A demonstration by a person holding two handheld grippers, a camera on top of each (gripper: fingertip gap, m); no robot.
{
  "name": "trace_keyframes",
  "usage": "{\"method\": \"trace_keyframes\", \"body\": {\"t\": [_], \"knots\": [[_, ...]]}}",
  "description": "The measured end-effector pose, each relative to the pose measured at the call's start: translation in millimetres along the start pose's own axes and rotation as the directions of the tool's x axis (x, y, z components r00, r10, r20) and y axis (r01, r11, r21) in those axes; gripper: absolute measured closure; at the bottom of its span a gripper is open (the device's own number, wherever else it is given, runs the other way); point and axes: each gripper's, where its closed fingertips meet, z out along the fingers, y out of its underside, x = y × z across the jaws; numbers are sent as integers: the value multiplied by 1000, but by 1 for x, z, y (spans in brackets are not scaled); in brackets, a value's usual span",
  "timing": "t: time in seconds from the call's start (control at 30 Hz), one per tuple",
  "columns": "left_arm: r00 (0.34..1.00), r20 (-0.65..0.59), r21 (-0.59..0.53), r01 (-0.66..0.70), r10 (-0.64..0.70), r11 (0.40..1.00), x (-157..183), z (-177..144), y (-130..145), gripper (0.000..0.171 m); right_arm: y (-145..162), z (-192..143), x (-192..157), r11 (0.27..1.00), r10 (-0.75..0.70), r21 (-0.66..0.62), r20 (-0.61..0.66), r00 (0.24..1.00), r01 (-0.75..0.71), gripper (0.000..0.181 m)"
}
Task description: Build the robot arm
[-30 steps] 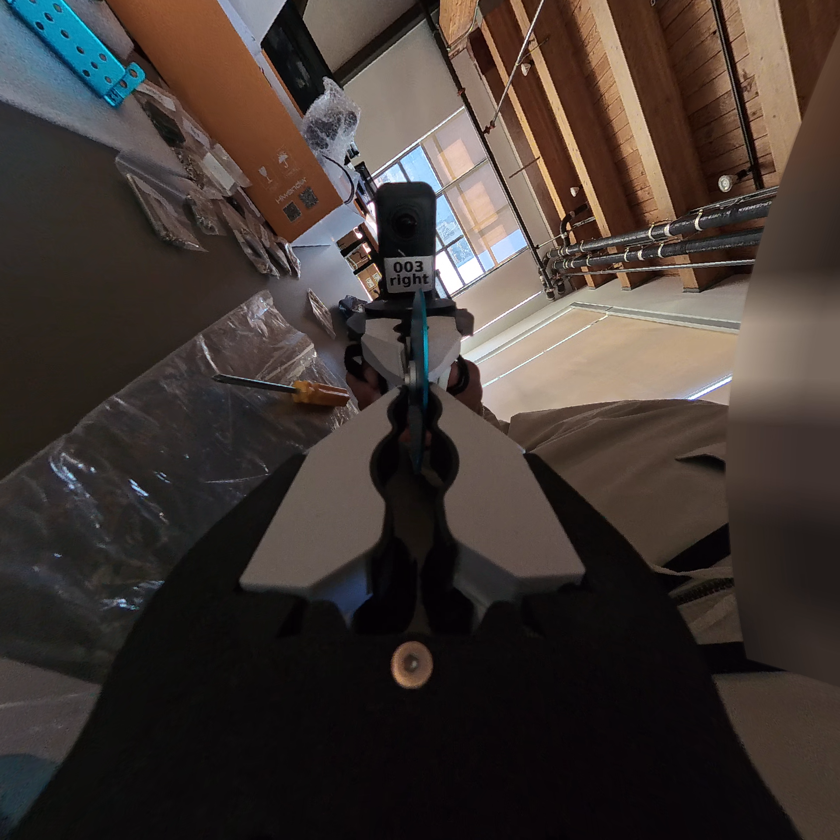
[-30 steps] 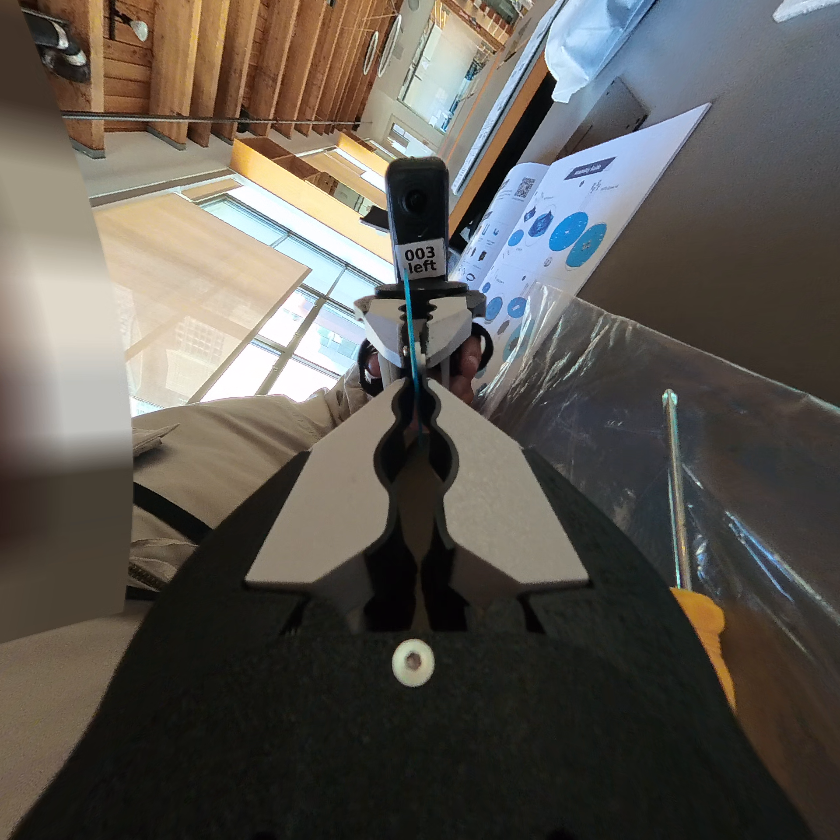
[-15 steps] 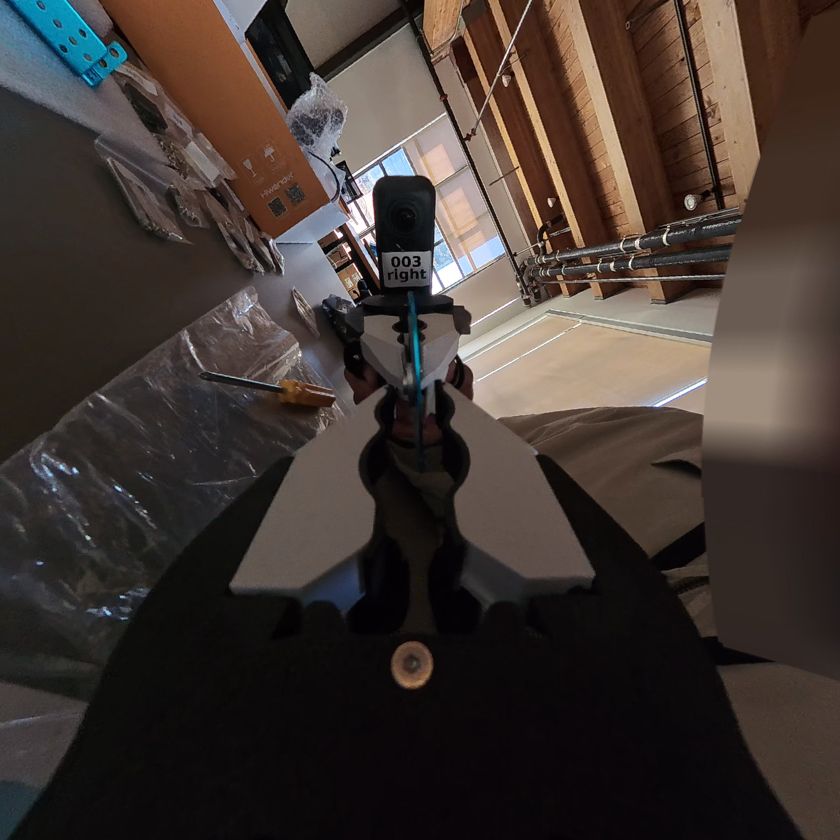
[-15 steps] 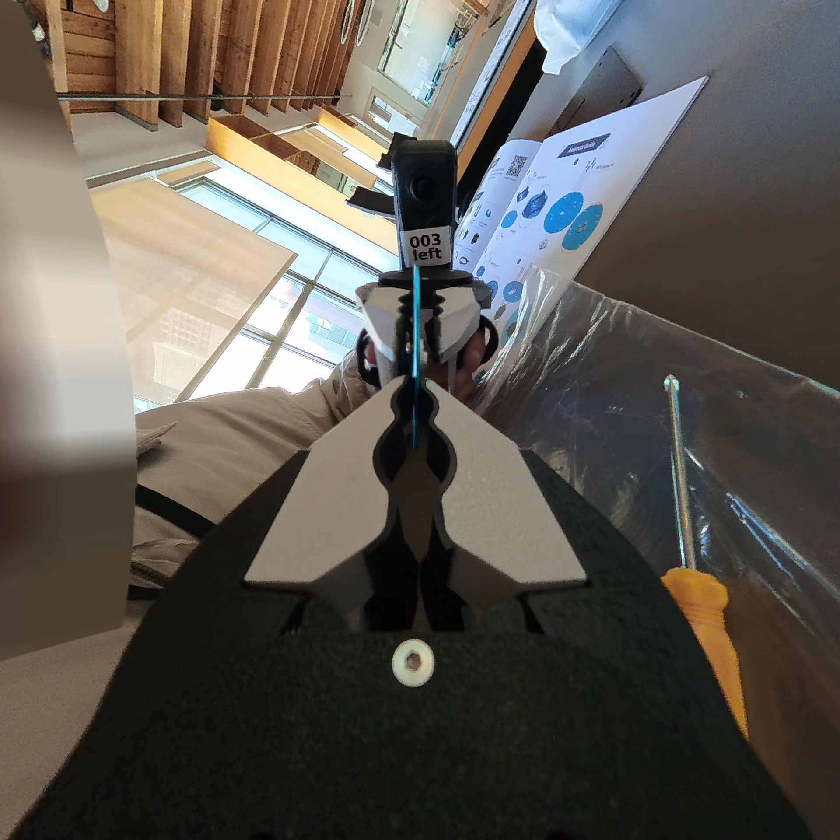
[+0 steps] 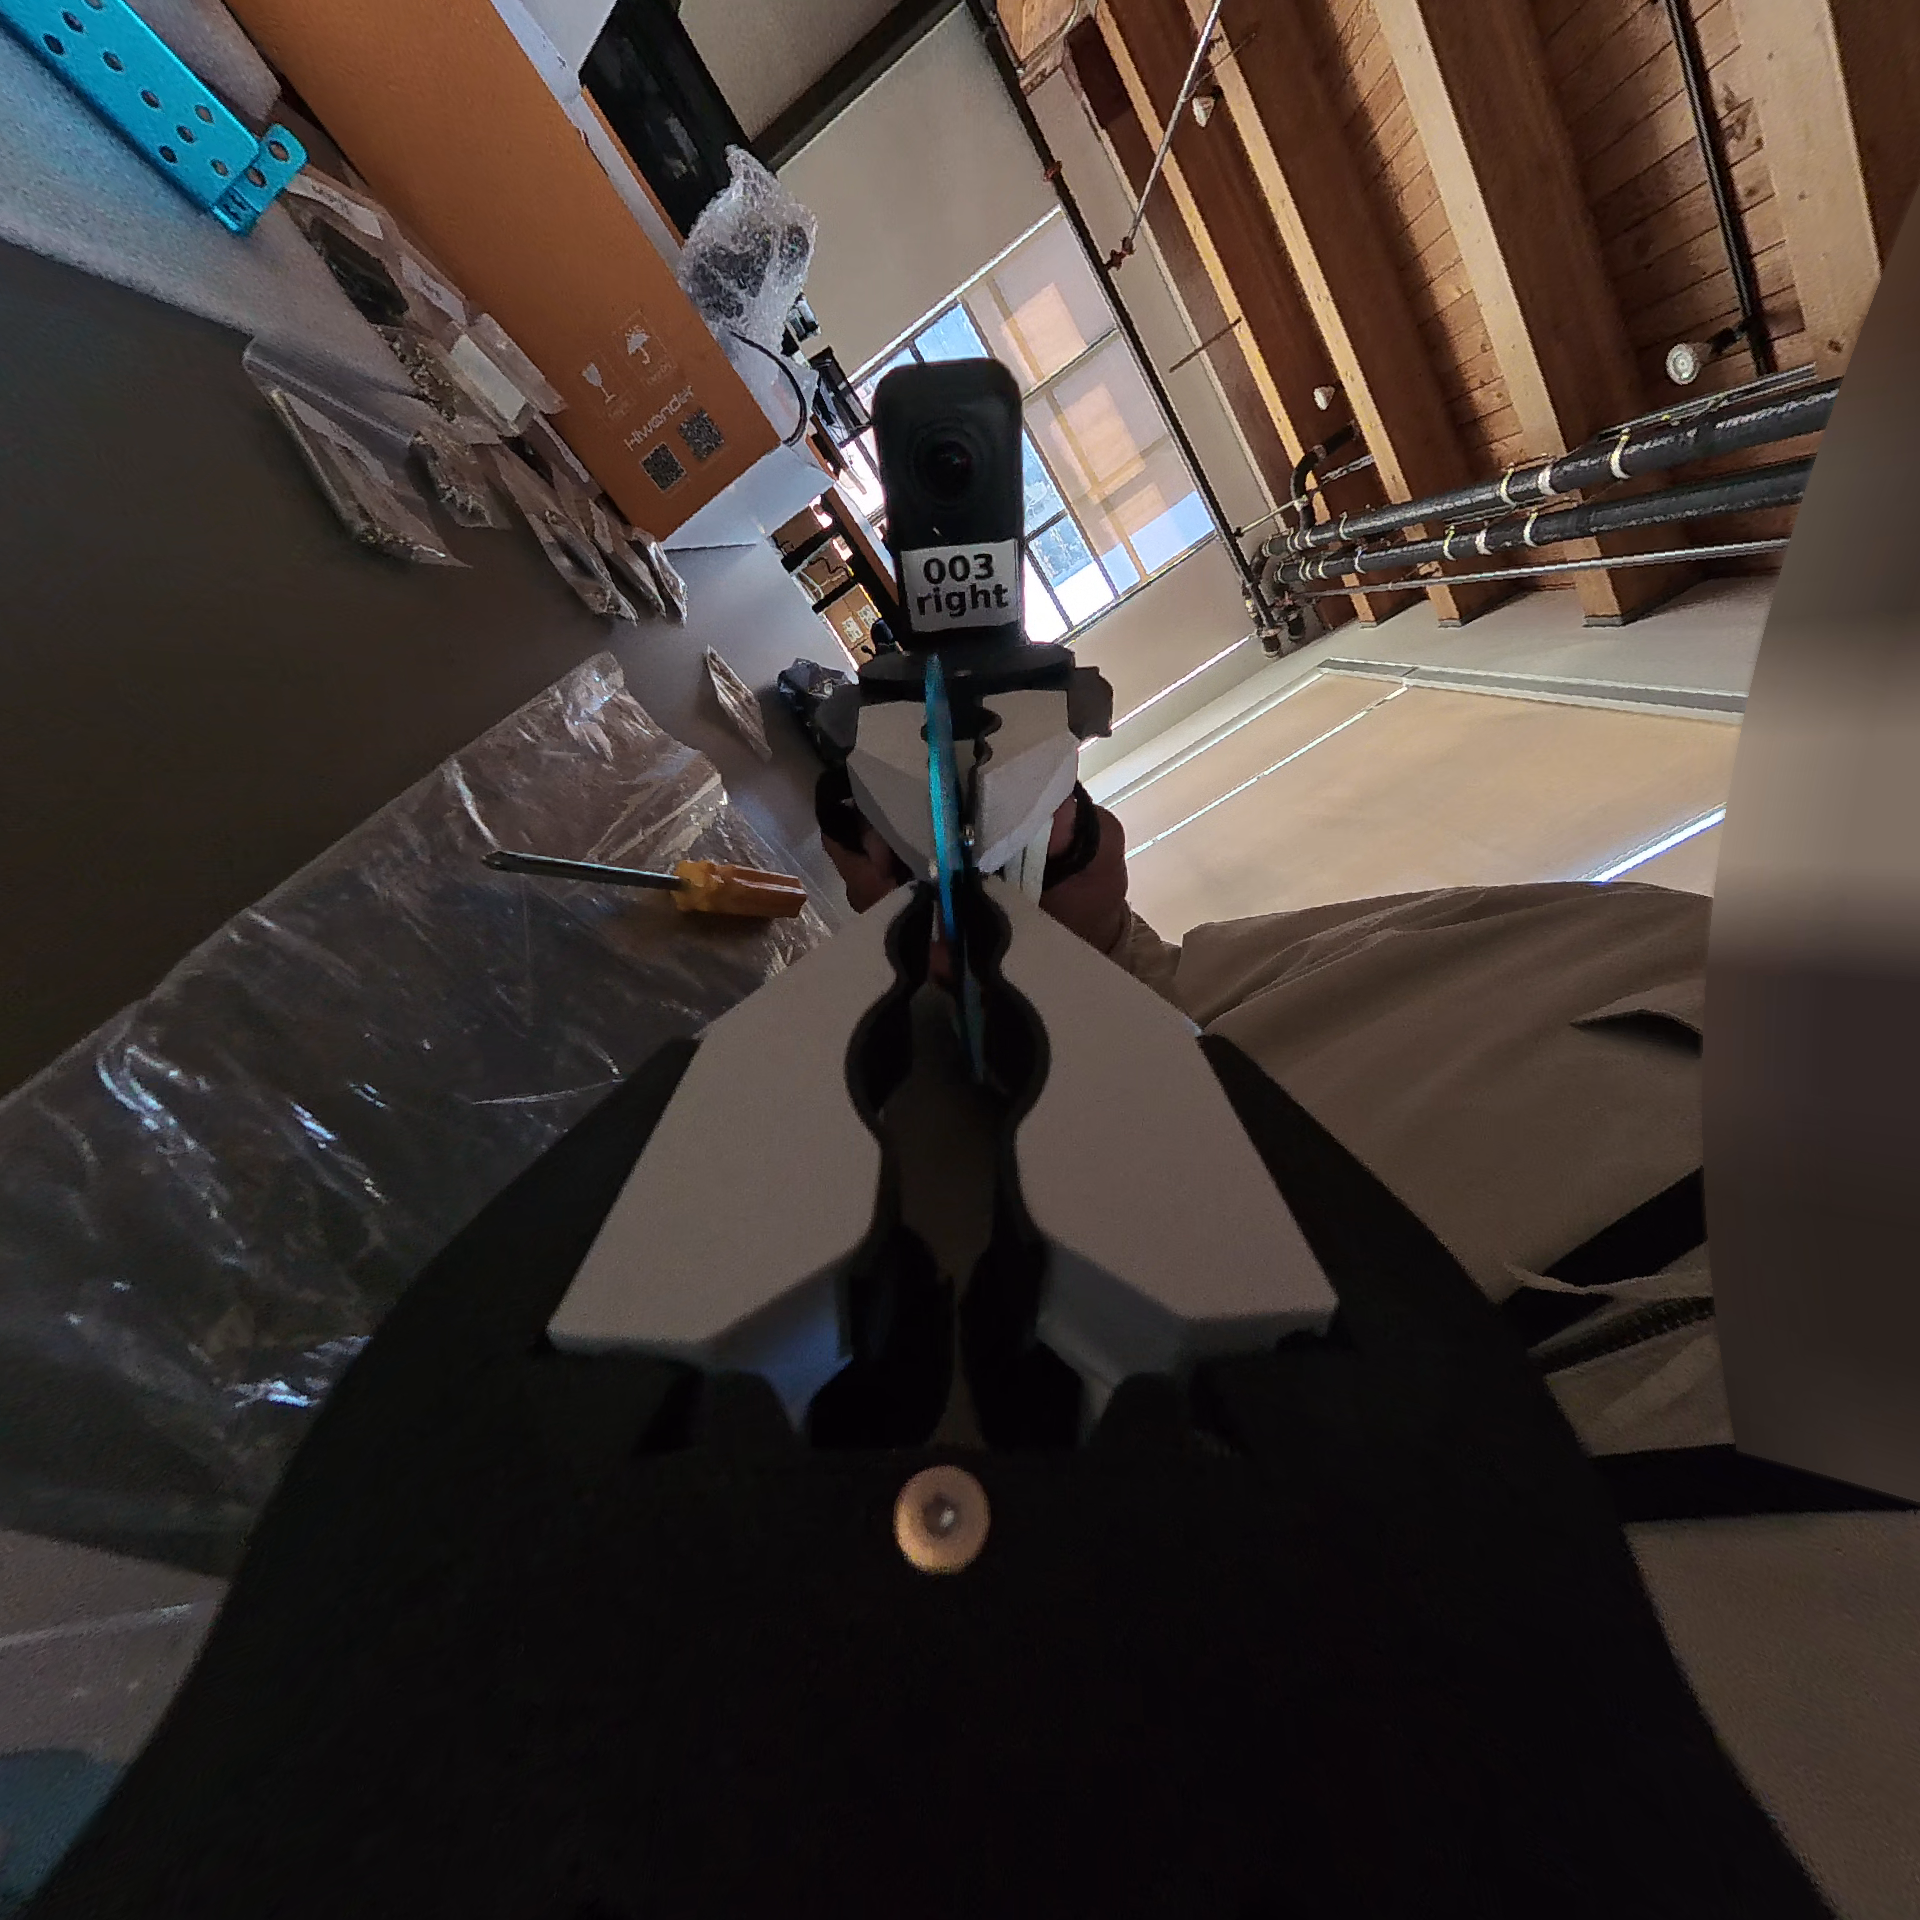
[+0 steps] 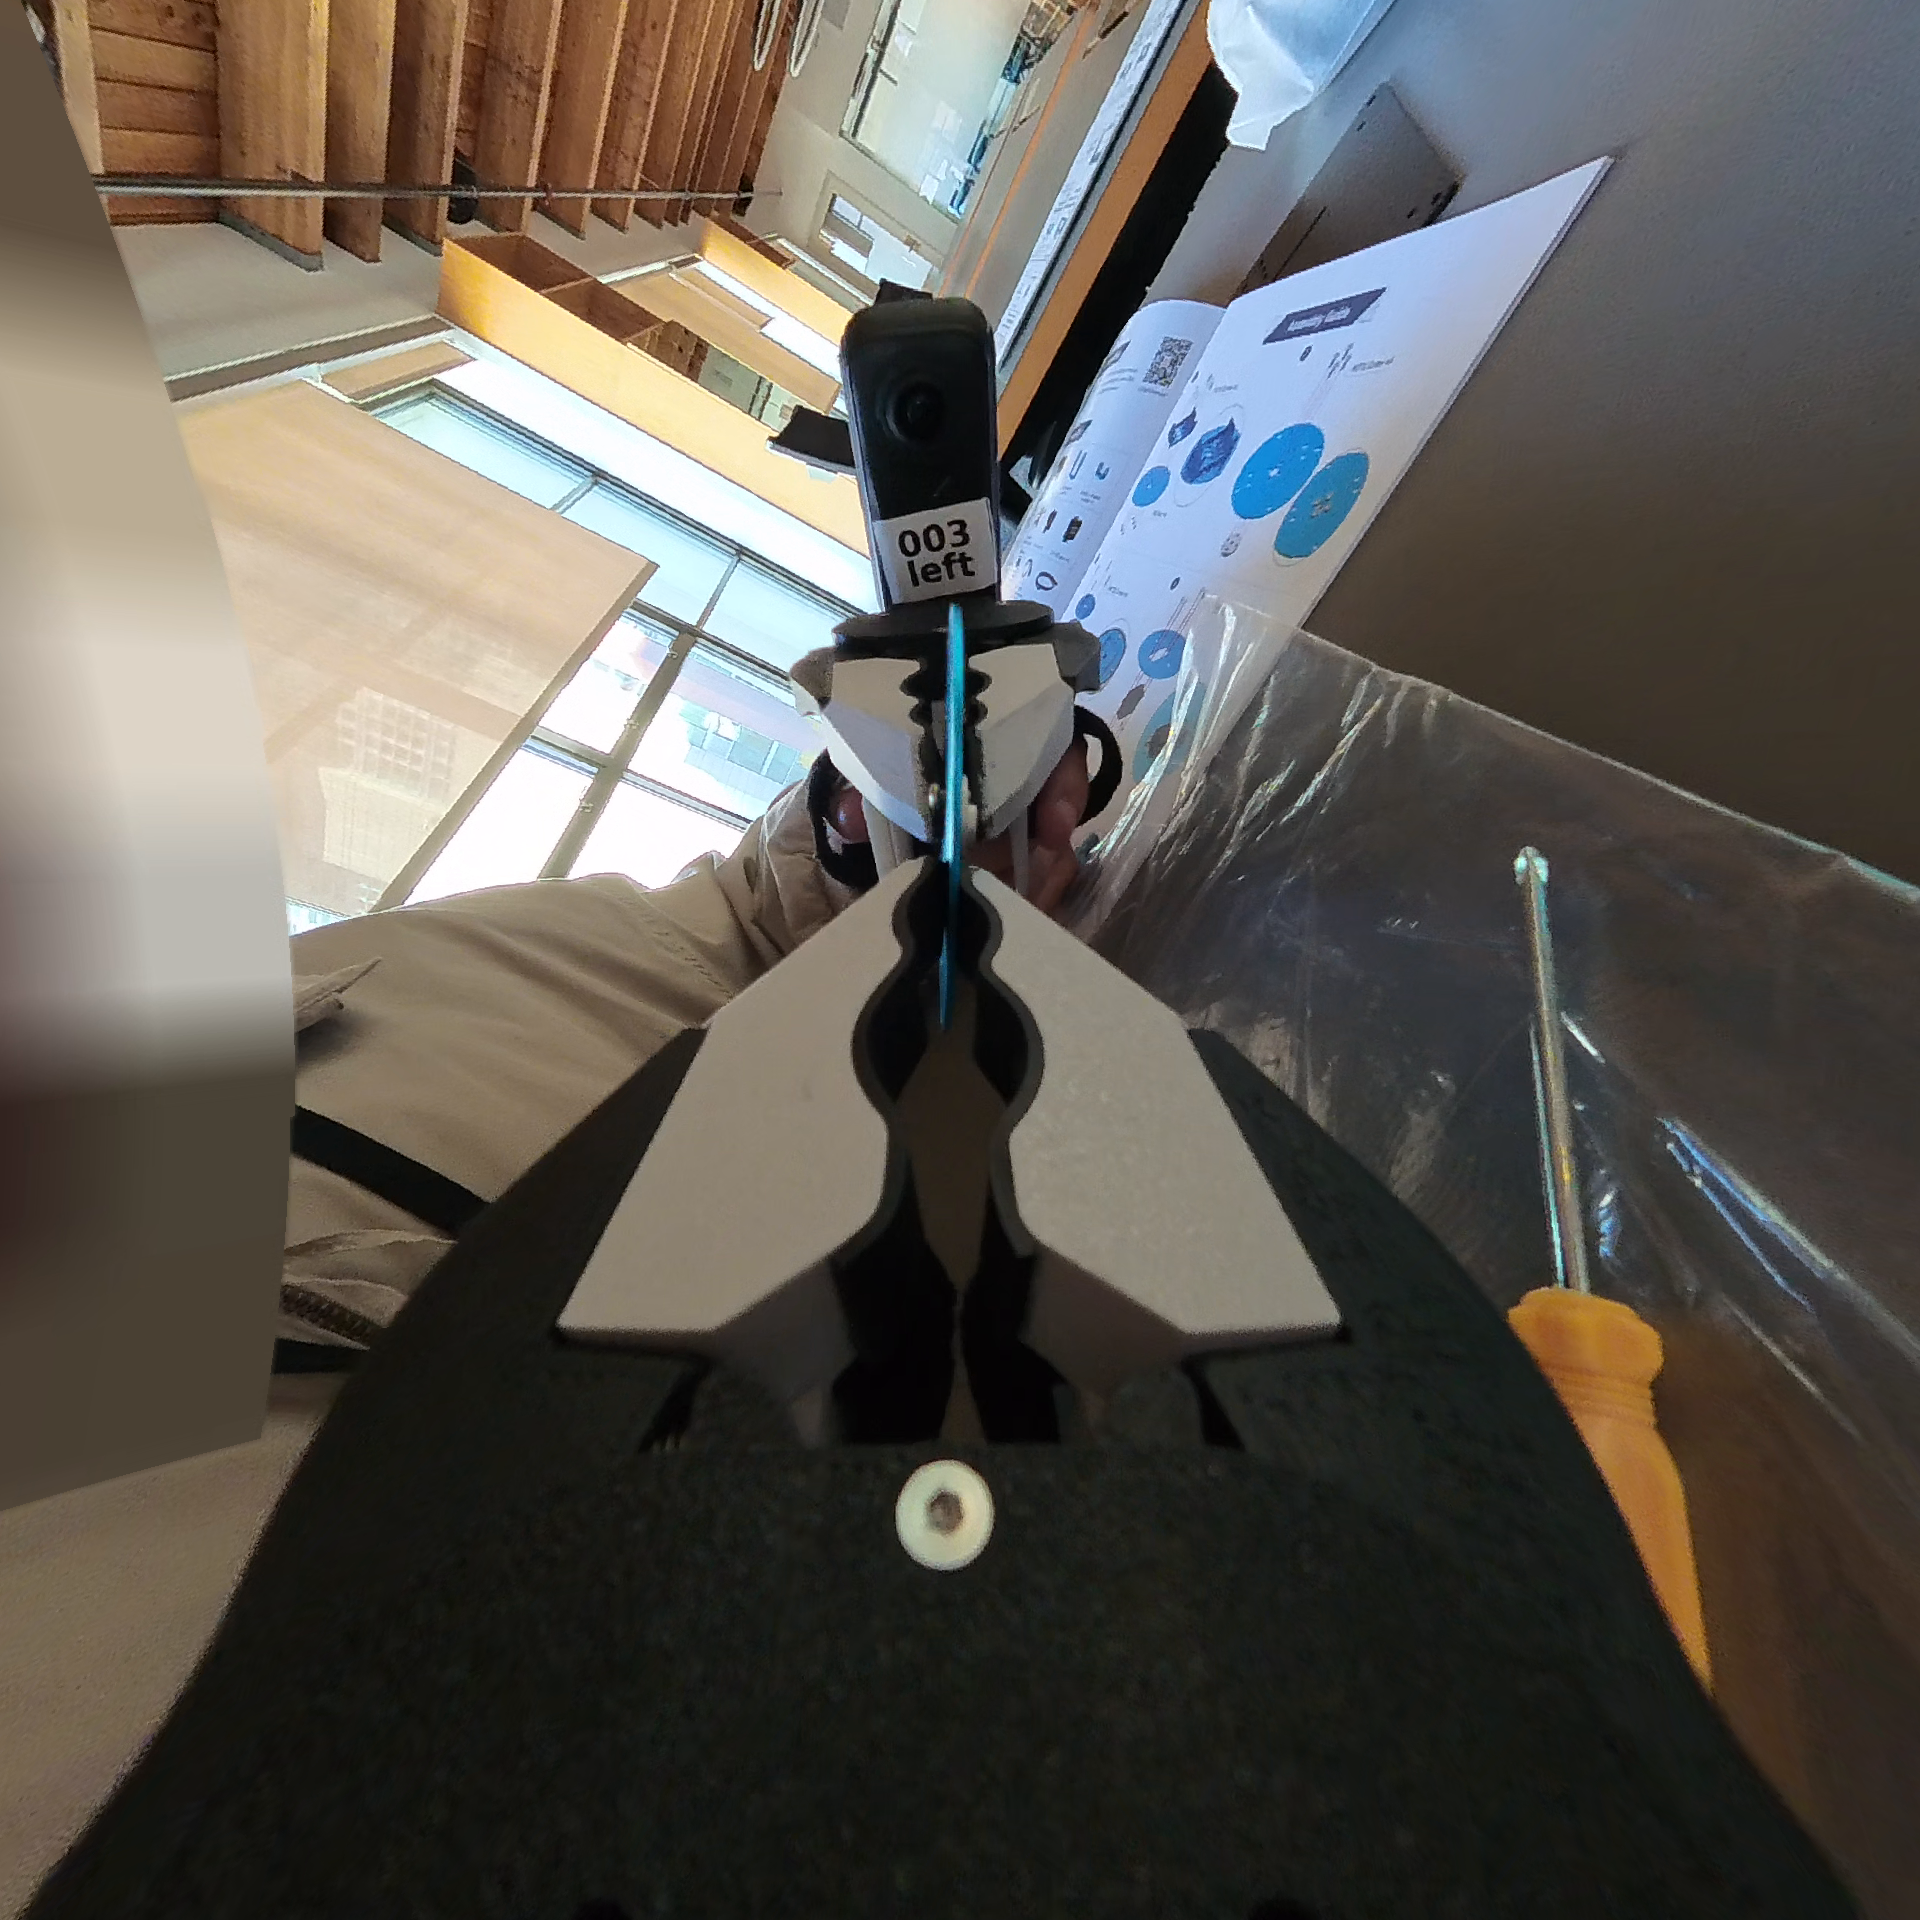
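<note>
A thin blue metal plate (image 5: 943, 810) is seen edge-on between the two grippers, which face each other tip to tip above the table. My left gripper (image 5: 951, 914) is shut on one edge of the plate. My right gripper (image 6: 951, 883) is shut on the opposite edge of the same plate (image 6: 954, 748). In the left wrist view the right gripper (image 5: 961, 852) shows beyond my fingers, in a person's hand. In the right wrist view the left gripper (image 6: 951, 831) shows the same way. A yellow-handled screwdriver (image 5: 717, 888) lies on clear plastic below, also in the right wrist view (image 6: 1590, 1382).
A crumpled clear plastic sheet (image 5: 312, 1039) covers the dark table. Small parts bags (image 5: 436, 478), an orange box (image 5: 499, 208) and a blue perforated bar (image 5: 135, 114) lie beyond. A printed instruction sheet (image 6: 1278, 447) lies on the table. The person's beige sleeve (image 6: 499, 997) is close. Less than 4 cm separates the two grippers' tips. About 25 centimetres separates my right fingertips from the blue perforated bar (image 5: 135, 114).
Both grippers have kept their hold on the blue plate. The pair has shifted slightly over the table; the screwdriver sits lower and nearer in the right wrist view.
</note>
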Motion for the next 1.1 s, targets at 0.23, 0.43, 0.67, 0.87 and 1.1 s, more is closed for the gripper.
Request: {"method": "trace_keyframes", "body": {"t": [0.23,0.43,0.67,0.87,1.1], "knots": [[999,7,-13,-36,36,999,3,-1,3,166,0,0,-2,1000,-27,-4,-10,1000,27,181],[999,-40,2,23,-23,1000,5,-2,2,167,-1,1,-4,998,-55,10,4,998,55,181],[999,-22,3,23,-23,1000,3,-1,2,167,-1,1,-2,995,-96,6,-38,995,96,181],[999,49,16,17,-18,1000,-8,-5,-1,168,-10,-7,7,988,-146,36,-90,985,149,172],[981,189,19,28,-31,999,-28,-15,-4,168,-15,-30,7,781,-623,-178,-268,735,598,164]]}}
